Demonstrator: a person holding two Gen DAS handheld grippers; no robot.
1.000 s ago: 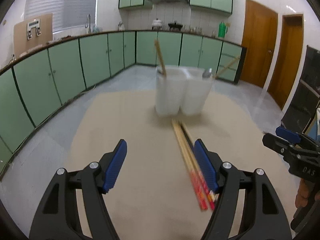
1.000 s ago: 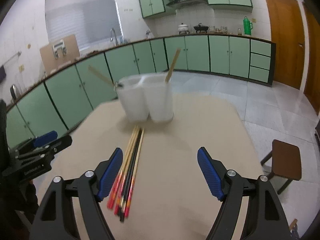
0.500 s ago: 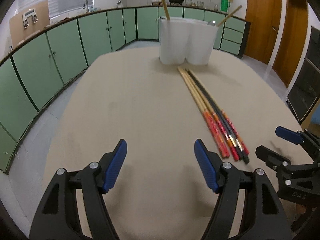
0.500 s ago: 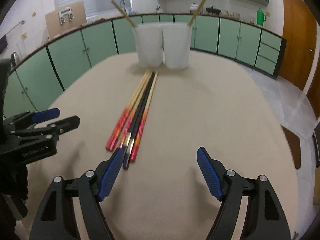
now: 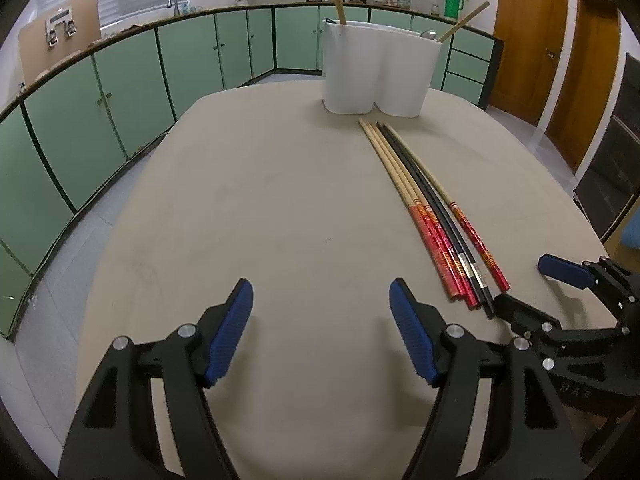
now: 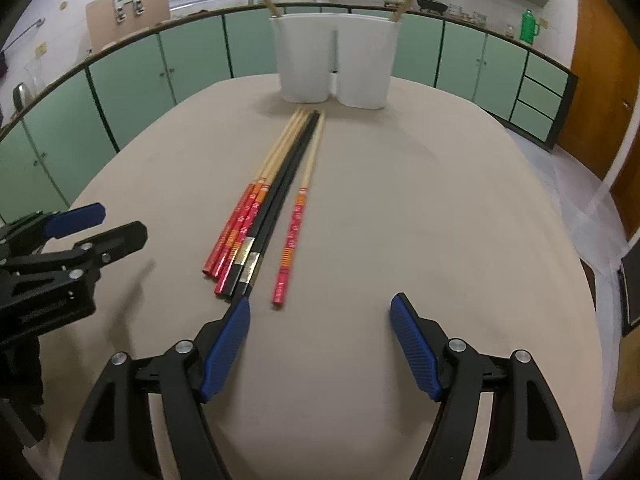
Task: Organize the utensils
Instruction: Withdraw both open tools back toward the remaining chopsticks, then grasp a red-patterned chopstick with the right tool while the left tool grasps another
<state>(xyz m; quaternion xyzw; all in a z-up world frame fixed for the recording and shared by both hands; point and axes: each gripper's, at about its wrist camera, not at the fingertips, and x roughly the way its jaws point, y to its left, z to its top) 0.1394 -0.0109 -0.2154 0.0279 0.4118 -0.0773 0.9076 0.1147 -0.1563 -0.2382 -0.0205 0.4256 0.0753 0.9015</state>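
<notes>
Several chopsticks [image 5: 430,204], wooden with red ends and some black, lie in a bundle on the beige table [image 5: 260,220]; they also show in the right wrist view [image 6: 272,196], one lying slightly apart on the right. A white two-compartment holder [image 5: 376,72] stands at the far end with a wooden stick in each side; it also shows in the right wrist view [image 6: 336,64]. My left gripper [image 5: 320,312] is open and empty, left of the chopsticks' red ends. My right gripper [image 6: 320,320] is open and empty, just behind those ends.
Green cabinets [image 5: 120,92] curve around the room behind the table. Wooden doors [image 5: 528,40] stand at the right. The table edge [image 6: 600,320] drops off on the right of the right wrist view. Each gripper shows in the other's view.
Both grippers have pulled back and down from near the holder to the table's near end. The chopsticks now lie ahead of them. Both jaws stay open.
</notes>
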